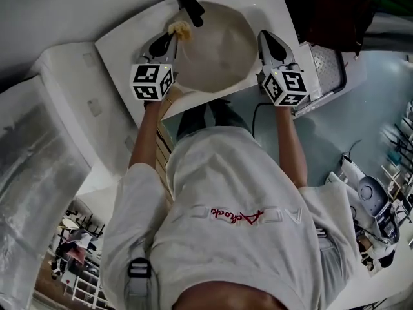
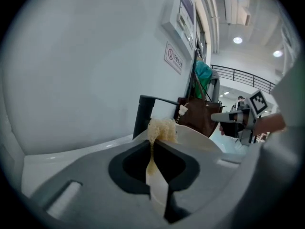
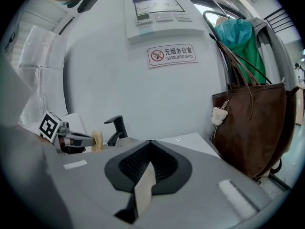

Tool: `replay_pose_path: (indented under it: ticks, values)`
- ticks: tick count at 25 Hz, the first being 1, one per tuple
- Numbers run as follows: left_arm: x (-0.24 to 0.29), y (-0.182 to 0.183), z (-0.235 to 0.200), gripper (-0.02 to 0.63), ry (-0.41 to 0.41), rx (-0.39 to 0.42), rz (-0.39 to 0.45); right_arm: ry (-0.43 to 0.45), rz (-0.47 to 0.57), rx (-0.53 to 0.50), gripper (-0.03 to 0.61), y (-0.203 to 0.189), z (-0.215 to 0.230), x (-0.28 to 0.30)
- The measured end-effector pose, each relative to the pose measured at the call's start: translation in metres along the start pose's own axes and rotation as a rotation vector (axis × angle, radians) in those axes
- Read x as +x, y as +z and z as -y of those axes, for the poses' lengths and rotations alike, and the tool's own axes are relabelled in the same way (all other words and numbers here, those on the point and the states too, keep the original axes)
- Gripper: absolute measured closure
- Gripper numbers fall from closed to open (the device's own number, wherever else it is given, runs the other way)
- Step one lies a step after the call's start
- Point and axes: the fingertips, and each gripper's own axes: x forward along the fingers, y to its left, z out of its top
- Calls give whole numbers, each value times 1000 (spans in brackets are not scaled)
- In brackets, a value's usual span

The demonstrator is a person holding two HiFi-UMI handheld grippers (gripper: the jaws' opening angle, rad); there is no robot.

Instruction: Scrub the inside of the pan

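Pinched in left tool (image 2: 153,144): yellow fibrous scrub pad (image 2: 162,129), likely soft, light. Closed beside cream round pan (image 1: 216,53): right tool (image 1: 266,39); best steadied by rim.

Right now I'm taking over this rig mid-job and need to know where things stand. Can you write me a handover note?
Left tool: shut on the yellow scrubber, held at the upper-left rim of the cream pan, beside the black tap.
Right tool: shut, nothing in it, just outside the pan's right rim.
Done: the scrubber is in hand and at the pan. How much has been scrubbed can't be told.
Left: work the scrubber over the inside.
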Motion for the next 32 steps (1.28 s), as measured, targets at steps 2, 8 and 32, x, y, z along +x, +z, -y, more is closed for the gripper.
replay_pose_path:
  ticks: [2,8,32]
  values:
    - [6,-7,2,592,-2,-2,-20,-4,-10,3,572,-5,0,1]
    - [27,-27,7,592,-2,-11,-86,-27,-26,17,572,-14,9,-3]
    - [82,-62,31,592,-5,-35,-218,-55,-50,46,572,-21,38,-4]
